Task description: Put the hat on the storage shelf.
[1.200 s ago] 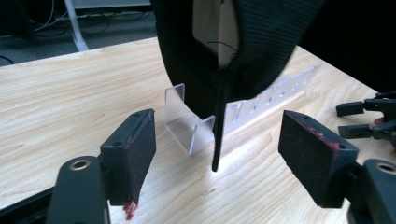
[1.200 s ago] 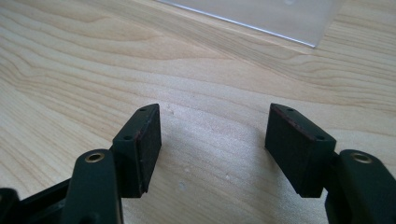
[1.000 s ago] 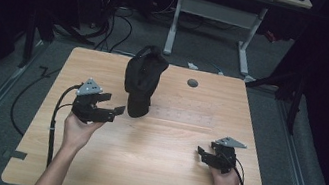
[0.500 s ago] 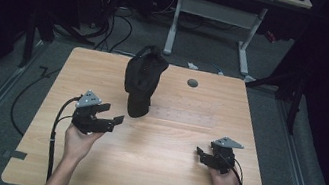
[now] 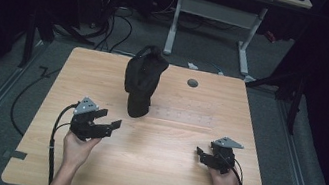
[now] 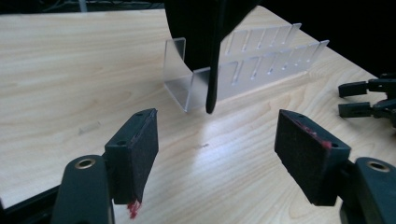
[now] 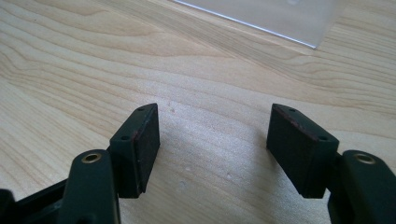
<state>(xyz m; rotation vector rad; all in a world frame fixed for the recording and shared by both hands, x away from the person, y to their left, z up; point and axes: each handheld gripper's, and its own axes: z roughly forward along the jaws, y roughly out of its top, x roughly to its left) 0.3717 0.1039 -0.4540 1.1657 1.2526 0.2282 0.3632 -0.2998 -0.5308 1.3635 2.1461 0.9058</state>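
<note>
The left gripper (image 5: 107,124) and right gripper (image 5: 202,157) both rest low over the wooden counter (image 5: 159,173), jaws spread wide and empty. Between and beyond them a black bag (image 5: 142,81) stands upright, long axis vertical, in the end of a clear slotted rack (image 6: 252,65) lying across the counter.

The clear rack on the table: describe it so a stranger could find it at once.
Start at the wooden table and find the black bag standing near its middle. The clear slotted rack runs from the bag's base toward the right tool's side, the bag resting in its end. It is see-through plastic with upright dividers; everything else there is black.
</note>
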